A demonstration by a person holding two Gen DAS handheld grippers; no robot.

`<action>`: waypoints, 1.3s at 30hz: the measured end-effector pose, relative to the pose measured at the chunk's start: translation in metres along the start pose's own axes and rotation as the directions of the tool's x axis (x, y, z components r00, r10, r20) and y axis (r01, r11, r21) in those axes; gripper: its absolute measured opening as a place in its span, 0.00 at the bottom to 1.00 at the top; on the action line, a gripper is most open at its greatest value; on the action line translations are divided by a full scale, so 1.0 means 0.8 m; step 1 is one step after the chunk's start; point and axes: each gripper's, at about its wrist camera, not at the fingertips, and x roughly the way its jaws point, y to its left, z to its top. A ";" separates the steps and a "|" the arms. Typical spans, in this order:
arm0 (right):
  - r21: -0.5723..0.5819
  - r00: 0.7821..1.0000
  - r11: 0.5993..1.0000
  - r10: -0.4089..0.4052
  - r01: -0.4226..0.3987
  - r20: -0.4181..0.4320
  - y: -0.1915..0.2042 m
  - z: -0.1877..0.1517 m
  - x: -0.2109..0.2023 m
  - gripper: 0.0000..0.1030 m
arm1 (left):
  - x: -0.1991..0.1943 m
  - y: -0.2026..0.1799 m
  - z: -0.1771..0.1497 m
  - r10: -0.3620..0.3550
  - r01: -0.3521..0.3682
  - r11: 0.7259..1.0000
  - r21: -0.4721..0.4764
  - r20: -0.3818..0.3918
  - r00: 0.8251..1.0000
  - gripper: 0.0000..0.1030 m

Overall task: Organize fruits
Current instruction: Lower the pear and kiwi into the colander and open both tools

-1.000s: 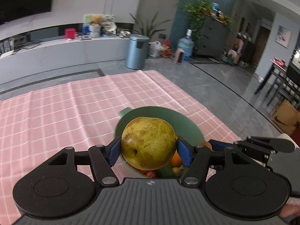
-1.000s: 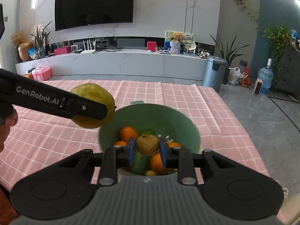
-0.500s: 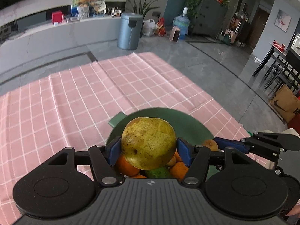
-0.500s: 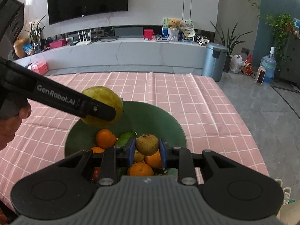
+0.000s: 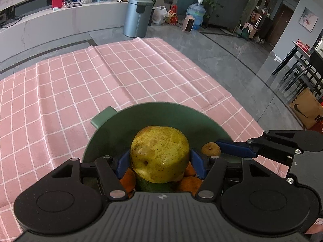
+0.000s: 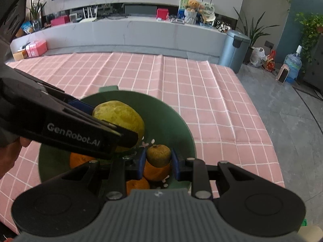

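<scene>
My left gripper (image 5: 159, 158) is shut on a large yellow-green pear (image 5: 159, 154) and holds it over the green bowl (image 5: 141, 117). The same pear (image 6: 121, 115) shows in the right wrist view beside the left gripper's black finger (image 6: 80, 135). My right gripper (image 6: 158, 159) is shut on a small brown round fruit (image 6: 158, 155), also above the bowl (image 6: 171, 125); from the left wrist view that fruit (image 5: 211, 149) sits at the tip of the blue pads (image 5: 234, 147). Oranges (image 6: 156, 172) and a green fruit (image 5: 153, 186) lie in the bowl beneath.
The bowl stands on a pink checked tablecloth (image 5: 80, 84) near the table's right edge, with grey floor beyond. A grey bin (image 5: 137, 17) and a long white counter (image 6: 131, 32) lie further back. A hand (image 6: 10, 155) shows at the left edge.
Both grippers have sunk and tilted down toward the bowl with their fruits still held; the bowl now looms larger and nearer in both views.
</scene>
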 end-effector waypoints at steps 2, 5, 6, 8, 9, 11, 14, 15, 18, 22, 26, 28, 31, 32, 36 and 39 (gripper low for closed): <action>0.004 1.000 1.000 -0.002 0.002 -0.023 -0.001 0.001 0.007 0.22 | 0.004 0.000 -0.001 -0.002 0.002 1.000 0.002 -0.009 1.000 0.71; 0.001 1.000 1.000 0.004 -0.004 -0.029 0.003 -0.001 0.005 0.22 | 0.006 -0.005 0.000 0.007 -0.007 1.000 0.017 0.003 1.000 0.71; -0.002 1.000 1.000 0.004 -0.004 -0.031 0.004 -0.001 0.005 0.22 | 0.006 -0.005 0.000 0.009 -0.009 1.000 0.017 0.005 1.000 0.71; -0.006 0.999 1.000 0.004 -0.004 -0.038 0.007 -0.003 0.006 0.22 | 0.006 -0.005 -0.001 0.009 -0.009 1.000 0.012 0.008 1.000 0.71; -0.009 0.999 1.000 0.004 -0.004 -0.041 0.007 -0.003 0.007 0.22 | 0.005 -0.005 -0.002 0.006 -0.006 1.000 0.012 0.013 1.000 0.71; -0.014 0.999 1.000 0.003 -0.004 -0.045 0.007 -0.004 0.007 0.22 | 0.003 -0.006 -0.003 0.000 0.000 1.000 0.018 0.023 1.000 0.74; -0.020 0.999 1.000 0.001 -0.002 -0.046 0.009 -0.005 0.007 0.22 | 0.002 -0.008 -0.005 -0.022 0.022 0.999 0.028 0.007 1.000 0.75; -0.022 0.999 1.000 -0.001 0.000 -0.046 0.010 -0.004 0.007 0.23 | 0.001 -0.010 -0.006 -0.016 0.016 0.999 0.031 0.011 1.000 0.75; -0.022 0.999 1.000 -0.006 0.005 -0.036 0.011 -0.005 0.002 0.23 | -0.007 -0.011 -0.009 -0.015 0.014 0.999 0.031 0.015 1.000 0.75; -0.014 1.000 1.000 -0.001 0.001 -0.026 0.012 -0.007 -0.008 0.23 | -0.026 -0.013 -0.015 -0.017 0.015 0.999 0.038 0.036 0.999 0.75; 0.020 0.999 0.999 0.039 -0.038 -0.035 0.014 -0.008 -0.013 0.23 | -0.052 -0.017 -0.023 0.013 -0.019 0.998 0.064 0.085 0.996 0.75; 0.034 0.998 0.998 0.053 -0.052 -0.039 0.017 -0.009 -0.014 0.23 | -0.064 -0.018 -0.026 0.036 -0.044 0.996 0.074 0.106 0.994 0.75; 0.047 0.996 0.997 0.067 -0.064 -0.051 0.021 -0.012 -0.012 0.23 | -0.082 -0.018 -0.034 0.072 -0.083 0.993 0.081 0.132 0.989 0.75; 0.055 0.996 0.996 0.072 -0.069 -0.058 0.022 -0.012 -0.010 0.23 | -0.086 -0.017 -0.035 0.081 -0.093 0.992 0.081 0.133 0.988 0.75; 0.092 0.992 0.993 0.088 -0.080 -0.091 0.022 -0.015 0.001 0.23 | -0.102 -0.005 -0.045 0.072 -0.078 0.996 0.035 0.140 0.988 0.76; 0.089 0.990 0.993 0.084 -0.074 -0.111 0.025 -0.016 0.007 0.23 | -0.109 0.002 -0.050 0.080 -0.082 0.997 0.004 0.144 0.986 0.76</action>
